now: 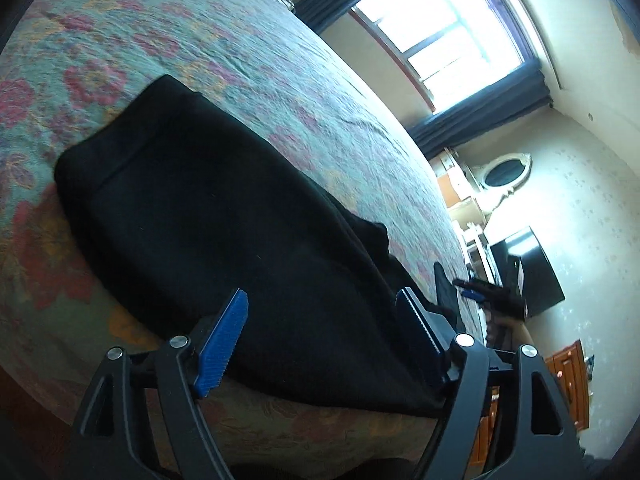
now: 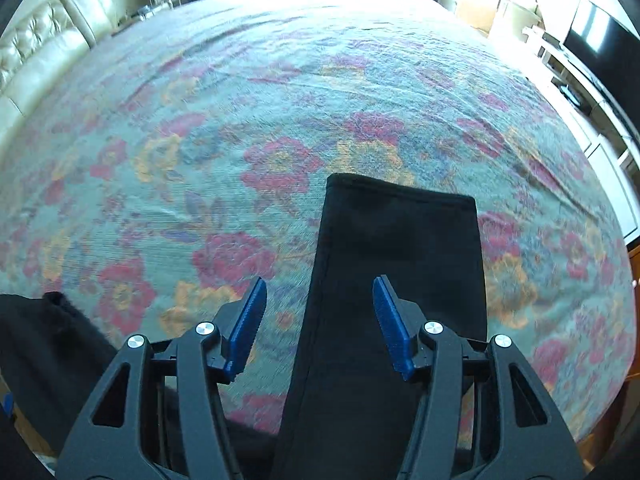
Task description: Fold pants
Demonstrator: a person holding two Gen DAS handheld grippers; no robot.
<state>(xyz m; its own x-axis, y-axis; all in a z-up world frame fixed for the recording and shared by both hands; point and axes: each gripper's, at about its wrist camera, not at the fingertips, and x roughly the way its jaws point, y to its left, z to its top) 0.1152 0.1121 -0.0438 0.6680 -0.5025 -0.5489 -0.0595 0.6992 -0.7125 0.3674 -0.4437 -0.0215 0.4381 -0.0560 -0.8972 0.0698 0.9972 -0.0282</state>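
Observation:
Black pants (image 1: 224,216) lie flat on a floral bedspread (image 1: 248,48), waistband end at the upper left of the left wrist view. My left gripper (image 1: 324,320) is open just above the pants near the bed's near edge, holding nothing. In the right wrist view a pant leg (image 2: 400,248) stretches away from me, its hem at the far end. My right gripper (image 2: 320,316) is open over the leg's left edge, empty. The right gripper (image 1: 472,292) shows small in the left wrist view beyond the pants. More black cloth (image 2: 44,336) lies at the lower left.
A cream tufted headboard (image 2: 44,48) stands at the bed's far left. A TV (image 2: 600,36) on a white stand and a dresser with an oval mirror (image 1: 504,172) line the wall. A bright window (image 1: 440,28) with dark curtains is behind the bed.

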